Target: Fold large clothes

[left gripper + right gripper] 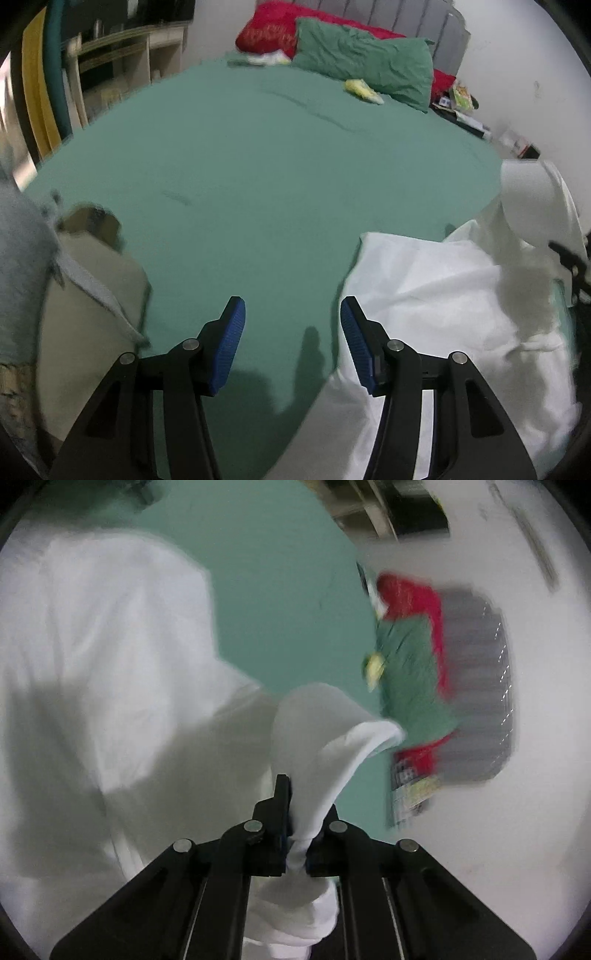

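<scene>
A large white garment (443,295) lies crumpled on the green bed sheet (258,166) at the lower right of the left wrist view. My left gripper (291,332) is open and empty above the sheet, its right finger at the garment's left edge. My right gripper (295,830) is shut on a bunched part of the white garment (110,646) and holds it up off the bed; a fold of cloth sticks out past the fingertips. The lifted part also shows at the right edge of the left wrist view (532,199).
A beige folded garment (85,314) and a light blue one (22,266) lie at the left. A green pillow (365,62) and a red pillow (273,29) lie at the headboard, with small items beside them. Shelves (122,55) stand left of the bed.
</scene>
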Action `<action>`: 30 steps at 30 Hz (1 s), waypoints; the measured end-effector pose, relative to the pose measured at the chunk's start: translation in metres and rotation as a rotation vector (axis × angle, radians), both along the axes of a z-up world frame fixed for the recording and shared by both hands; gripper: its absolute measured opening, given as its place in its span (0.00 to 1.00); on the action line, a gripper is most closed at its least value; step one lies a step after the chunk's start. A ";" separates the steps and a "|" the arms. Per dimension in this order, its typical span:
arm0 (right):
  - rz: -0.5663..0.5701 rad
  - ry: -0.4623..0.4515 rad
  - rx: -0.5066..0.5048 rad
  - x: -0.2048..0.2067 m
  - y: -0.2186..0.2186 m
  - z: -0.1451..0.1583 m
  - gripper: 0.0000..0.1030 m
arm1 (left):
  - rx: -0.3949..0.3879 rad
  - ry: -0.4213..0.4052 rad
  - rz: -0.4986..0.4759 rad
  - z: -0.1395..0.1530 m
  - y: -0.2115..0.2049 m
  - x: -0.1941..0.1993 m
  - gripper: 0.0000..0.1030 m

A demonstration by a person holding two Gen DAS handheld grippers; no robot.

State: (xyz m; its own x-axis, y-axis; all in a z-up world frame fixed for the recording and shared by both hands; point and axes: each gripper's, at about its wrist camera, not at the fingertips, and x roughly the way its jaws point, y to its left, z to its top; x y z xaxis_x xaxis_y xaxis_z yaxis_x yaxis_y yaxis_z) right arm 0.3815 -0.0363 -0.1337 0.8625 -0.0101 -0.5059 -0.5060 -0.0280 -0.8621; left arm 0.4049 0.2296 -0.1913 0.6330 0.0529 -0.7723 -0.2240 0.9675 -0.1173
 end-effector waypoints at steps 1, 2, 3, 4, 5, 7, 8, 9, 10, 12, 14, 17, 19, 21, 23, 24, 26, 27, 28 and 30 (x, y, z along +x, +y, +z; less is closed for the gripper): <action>0.022 -0.016 -0.037 -0.008 -0.001 -0.019 0.06 | 0.020 -0.010 -0.006 0.001 -0.004 0.000 0.55; 0.029 -0.011 -0.076 -0.014 -0.006 -0.043 0.06 | 0.027 -0.012 -0.012 0.001 -0.006 0.000 0.55; 0.025 0.007 -0.096 -0.018 -0.010 -0.063 0.06 | 0.016 -0.004 -0.015 0.000 -0.008 -0.001 0.55; 0.011 0.051 -0.094 -0.023 -0.015 -0.082 0.10 | -0.005 0.007 -0.018 -0.002 -0.008 -0.002 0.55; -0.009 0.075 -0.059 -0.030 -0.018 -0.092 0.14 | -0.016 0.017 -0.019 -0.003 -0.007 -0.002 0.55; -0.051 0.058 0.054 -0.038 -0.024 -0.089 0.14 | -0.020 0.038 -0.022 -0.007 -0.007 -0.004 0.55; -0.063 0.076 0.106 -0.039 -0.027 -0.084 0.17 | -0.009 0.045 -0.018 -0.009 -0.007 -0.005 0.55; -0.082 0.089 0.153 -0.042 -0.033 -0.079 0.22 | -0.004 0.049 -0.016 -0.010 -0.007 -0.005 0.55; -0.110 0.107 0.217 -0.044 -0.042 -0.070 0.43 | -0.004 0.052 -0.016 -0.012 -0.008 -0.005 0.55; -0.120 0.163 0.339 -0.040 -0.052 -0.053 0.76 | -0.008 0.056 -0.023 -0.014 -0.010 -0.002 0.55; -0.102 0.224 0.506 -0.043 -0.064 -0.026 0.90 | -0.007 0.055 -0.028 -0.013 -0.011 -0.001 0.55; -0.062 0.187 0.677 -0.040 -0.053 0.004 0.90 | -0.018 0.041 -0.033 -0.009 -0.012 0.000 0.55; -0.072 0.192 0.812 -0.023 -0.045 0.022 0.90 | -0.026 0.035 -0.033 -0.008 -0.011 0.001 0.55; -0.161 0.206 0.964 0.001 -0.030 0.030 0.90 | -0.031 0.034 -0.027 -0.007 -0.010 0.002 0.55; -0.313 0.162 1.089 0.024 -0.024 0.030 0.90 | -0.036 0.036 -0.020 -0.008 -0.007 0.003 0.55; -0.394 0.139 1.143 0.041 -0.028 0.031 0.90 | -0.037 0.041 -0.017 -0.009 -0.006 0.004 0.55; -0.533 0.111 1.181 0.068 -0.034 0.025 0.90 | -0.042 0.049 -0.015 -0.011 -0.003 0.005 0.55; -0.593 0.132 1.180 0.086 -0.036 0.020 0.90 | -0.042 0.047 -0.016 -0.011 -0.003 0.006 0.55; -0.634 0.187 1.198 0.096 -0.037 0.013 0.90 | -0.041 0.045 -0.016 -0.011 -0.001 0.006 0.55; -0.619 0.371 1.209 0.101 -0.025 -0.011 0.90 | -0.041 0.041 -0.016 -0.010 0.000 0.007 0.55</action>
State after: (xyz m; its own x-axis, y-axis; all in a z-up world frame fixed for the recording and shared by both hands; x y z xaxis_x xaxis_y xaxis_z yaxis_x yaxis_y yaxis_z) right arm 0.4829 -0.0616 -0.1444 0.6947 0.2649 -0.6687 -0.3635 0.9316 -0.0085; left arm 0.4117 0.2301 -0.2015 0.6016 0.0112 -0.7987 -0.2143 0.9655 -0.1478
